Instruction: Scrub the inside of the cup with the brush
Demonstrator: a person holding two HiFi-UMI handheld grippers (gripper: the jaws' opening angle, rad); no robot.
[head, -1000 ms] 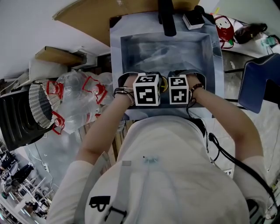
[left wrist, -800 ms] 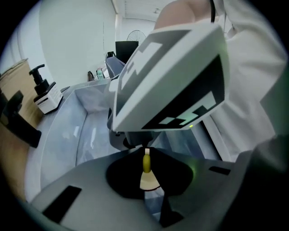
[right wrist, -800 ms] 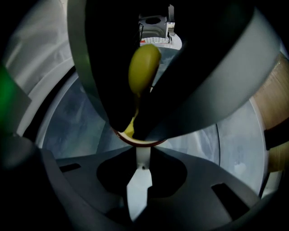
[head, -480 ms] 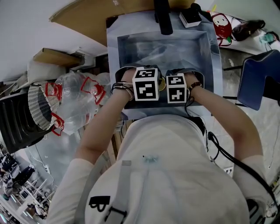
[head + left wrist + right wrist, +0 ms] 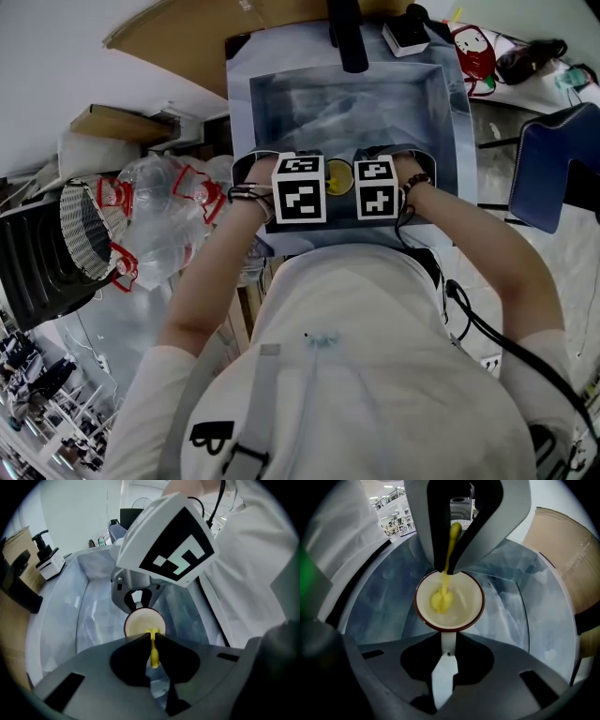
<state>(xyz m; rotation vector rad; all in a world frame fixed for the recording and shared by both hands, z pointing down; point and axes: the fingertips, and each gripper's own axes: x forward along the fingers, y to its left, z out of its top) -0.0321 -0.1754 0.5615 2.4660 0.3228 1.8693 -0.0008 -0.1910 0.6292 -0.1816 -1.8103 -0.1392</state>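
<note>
In the head view, I had the left gripper (image 5: 300,189) and right gripper (image 5: 379,187) side by side at centre frame over the sink (image 5: 441,112), with the cup (image 5: 339,176) between them. In the left gripper view, its jaws pinched the yellow brush (image 5: 153,651) at lower centre. In the right gripper view, its jaws clamped the cup's white handle (image 5: 447,644), and the brush head sat inside the cup at centre.

I can read no word, number or brand here. The left marker cube (image 5: 300,189) and right marker cube (image 5: 377,187), just behind my fingers (image 5: 129,660), carry only black-and-white square patterns, not letters. Well behind my fingers, a black print (image 5: 217,439) sits on my white shirt (image 5: 356,319), cut off and too warped to read. Any marking on the white box (image 5: 407,34) beyond my fingers is too small to make out.
</note>
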